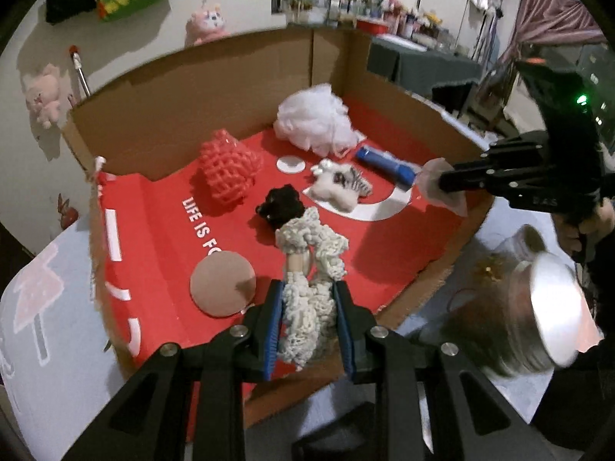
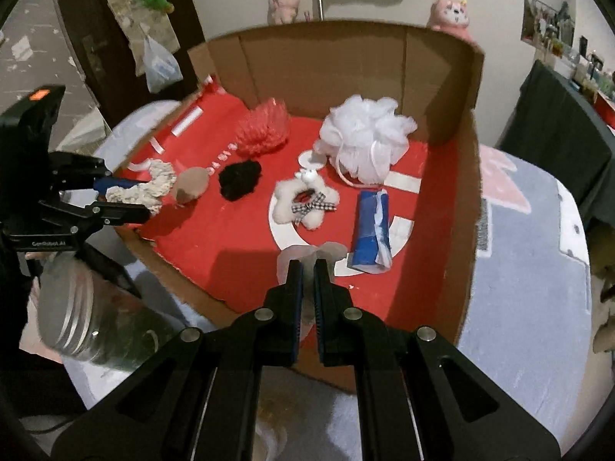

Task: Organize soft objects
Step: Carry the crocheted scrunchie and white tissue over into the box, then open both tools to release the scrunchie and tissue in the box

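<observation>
My left gripper (image 1: 307,288) is shut on a cream knitted scrunchie (image 1: 311,307), held over the near edge of a cardboard box (image 1: 192,96) with a red floor. My right gripper (image 2: 307,265) is shut on a thin pale puff (image 2: 311,251) above the box's front rim (image 2: 184,269). Inside the box lie a white bath pouf (image 2: 365,138), a red mesh sponge (image 2: 263,128), a black scrunchie (image 2: 240,180), a small white plush with a checked bow (image 2: 303,203), a blue tube (image 2: 371,230) and a brown round pad (image 1: 223,282).
A glass jar with a metal lid (image 1: 538,307) lies blurred on the pale blue cloth (image 2: 519,269) beside the box. Pink plush toys (image 1: 207,23) hang on the wall behind. A dark-covered table (image 1: 419,61) with clutter stands at the back right.
</observation>
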Motion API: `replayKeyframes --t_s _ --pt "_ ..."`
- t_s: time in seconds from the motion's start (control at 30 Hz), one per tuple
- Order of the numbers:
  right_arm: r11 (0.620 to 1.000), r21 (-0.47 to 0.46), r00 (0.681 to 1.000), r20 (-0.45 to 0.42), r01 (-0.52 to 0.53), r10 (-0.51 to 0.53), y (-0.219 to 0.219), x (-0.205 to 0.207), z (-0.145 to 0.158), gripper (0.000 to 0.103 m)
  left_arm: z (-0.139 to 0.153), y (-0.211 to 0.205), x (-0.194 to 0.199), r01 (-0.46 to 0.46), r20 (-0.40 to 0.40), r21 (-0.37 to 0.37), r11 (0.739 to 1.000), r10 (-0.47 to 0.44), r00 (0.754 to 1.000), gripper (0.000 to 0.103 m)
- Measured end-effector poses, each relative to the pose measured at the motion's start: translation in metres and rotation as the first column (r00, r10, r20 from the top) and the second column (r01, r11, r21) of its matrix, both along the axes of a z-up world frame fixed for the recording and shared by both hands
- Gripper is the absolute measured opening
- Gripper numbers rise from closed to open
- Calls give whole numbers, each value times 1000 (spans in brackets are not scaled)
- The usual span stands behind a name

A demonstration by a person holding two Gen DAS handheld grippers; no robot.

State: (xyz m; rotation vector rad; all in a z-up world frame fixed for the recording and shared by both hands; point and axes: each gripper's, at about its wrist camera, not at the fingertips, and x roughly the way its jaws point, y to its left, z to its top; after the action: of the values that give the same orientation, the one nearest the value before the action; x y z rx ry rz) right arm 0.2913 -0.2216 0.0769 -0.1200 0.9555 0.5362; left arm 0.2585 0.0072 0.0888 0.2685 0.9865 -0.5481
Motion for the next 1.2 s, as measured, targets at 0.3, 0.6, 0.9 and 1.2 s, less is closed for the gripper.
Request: replayKeyframes --t_s 0.3,0.6,0.9,1.2 --pt "995 -102 995 -98 17 -28 9 20 -19 6 -20 -9 22 -16 -87 70 997 22 996 28" --pt "985 -166 994 -99 36 -53 10 24 -22 7 -30 -6 28 -30 -109 115 993 43 993 30" --pt "979 -202 995 -93 25 -45 11 25 -24 7 -33 0 28 -35 -118 123 992 50 992 30" --pt "974 -225 996 -89 9 -29 15 24 -24 17 -33 -3 29 -37 -116 128 991 52 992 34"
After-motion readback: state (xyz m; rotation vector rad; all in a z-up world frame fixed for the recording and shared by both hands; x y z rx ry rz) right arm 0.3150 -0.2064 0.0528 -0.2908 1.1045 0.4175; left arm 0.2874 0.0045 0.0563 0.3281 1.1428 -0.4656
